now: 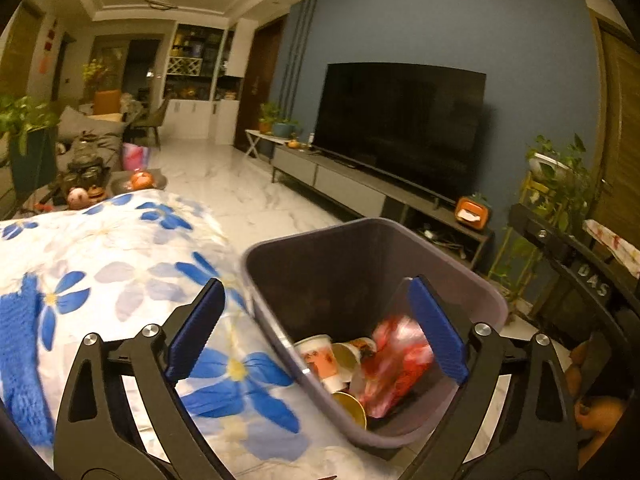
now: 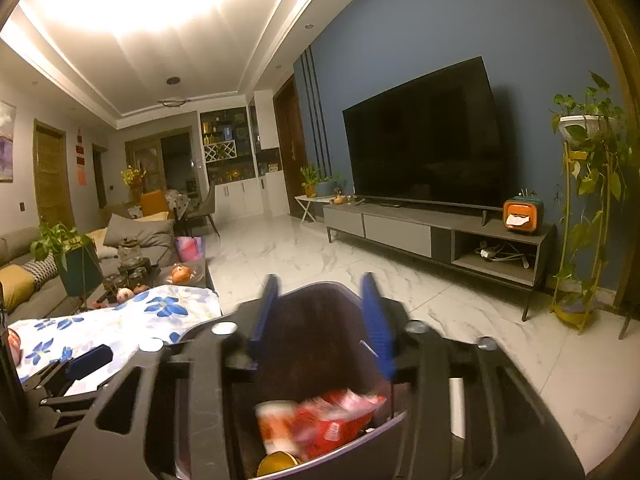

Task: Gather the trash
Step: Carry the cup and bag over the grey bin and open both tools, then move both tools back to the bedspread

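The left gripper (image 1: 316, 328) hangs with its blue pads spread wide and empty, one pad over the flowered cloth (image 1: 120, 280), the other over the bin (image 1: 360, 260). The right gripper (image 2: 324, 316) is also spread and holds nothing, poised above the same dark, square-sided bin (image 2: 320, 312) on the marble floor (image 2: 500, 340). In it lie paper cups (image 1: 320, 356), a gold lid (image 1: 352, 408) and a blurred red-and-white wrapper (image 1: 396, 364).

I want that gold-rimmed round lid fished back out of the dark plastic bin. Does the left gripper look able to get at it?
Probably yes: the left gripper is open above the dark plastic bin, and the gold-rimmed round lid lies exposed beside the red wrapper.
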A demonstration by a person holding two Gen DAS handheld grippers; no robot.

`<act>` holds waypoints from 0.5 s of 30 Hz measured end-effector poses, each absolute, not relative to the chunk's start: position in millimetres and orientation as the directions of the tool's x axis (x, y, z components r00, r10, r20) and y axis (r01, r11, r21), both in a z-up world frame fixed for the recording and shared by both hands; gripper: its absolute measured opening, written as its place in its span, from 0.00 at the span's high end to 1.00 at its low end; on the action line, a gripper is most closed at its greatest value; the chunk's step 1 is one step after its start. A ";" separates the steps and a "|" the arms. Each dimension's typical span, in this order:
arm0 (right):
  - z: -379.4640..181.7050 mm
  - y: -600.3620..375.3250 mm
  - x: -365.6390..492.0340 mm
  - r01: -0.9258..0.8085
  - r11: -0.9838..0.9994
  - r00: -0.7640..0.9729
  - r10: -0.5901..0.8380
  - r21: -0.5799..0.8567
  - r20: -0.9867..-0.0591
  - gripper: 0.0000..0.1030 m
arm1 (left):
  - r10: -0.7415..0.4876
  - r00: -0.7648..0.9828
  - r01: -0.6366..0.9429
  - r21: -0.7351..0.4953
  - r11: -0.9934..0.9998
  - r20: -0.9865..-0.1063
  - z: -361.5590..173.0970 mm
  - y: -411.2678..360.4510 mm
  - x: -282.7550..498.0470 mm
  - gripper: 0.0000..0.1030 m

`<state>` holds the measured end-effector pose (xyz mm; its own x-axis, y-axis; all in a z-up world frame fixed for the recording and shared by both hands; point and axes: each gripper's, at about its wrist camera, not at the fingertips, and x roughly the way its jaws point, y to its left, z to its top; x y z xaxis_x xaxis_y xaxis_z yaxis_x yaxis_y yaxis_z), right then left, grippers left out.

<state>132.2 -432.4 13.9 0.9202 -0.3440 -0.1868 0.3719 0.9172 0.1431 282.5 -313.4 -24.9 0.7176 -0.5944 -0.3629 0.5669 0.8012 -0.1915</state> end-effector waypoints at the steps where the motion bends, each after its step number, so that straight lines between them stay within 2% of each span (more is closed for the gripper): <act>1: 14.0 -431.6 130.3 0.370 0.918 0.921 -0.343 0.143 -0.183 0.47 | -0.587 0.724 0.559 -0.191 0.807 -0.364 -24.3 -309.7 282.2 0.11; 6: 11.7 -419.2 118.6 0.355 0.921 0.928 -0.328 0.157 -0.176 0.31 | -0.526 0.770 0.500 -0.169 0.849 -0.361 -21.7 -279.7 269.9 0.10; 15: 6.6 -370.2 114.9 0.267 0.950 0.950 -0.231 0.160 -0.211 0.27 | -0.349 0.864 0.335 -0.103 0.937 -0.363 -19.2 -189.2 243.5 0.10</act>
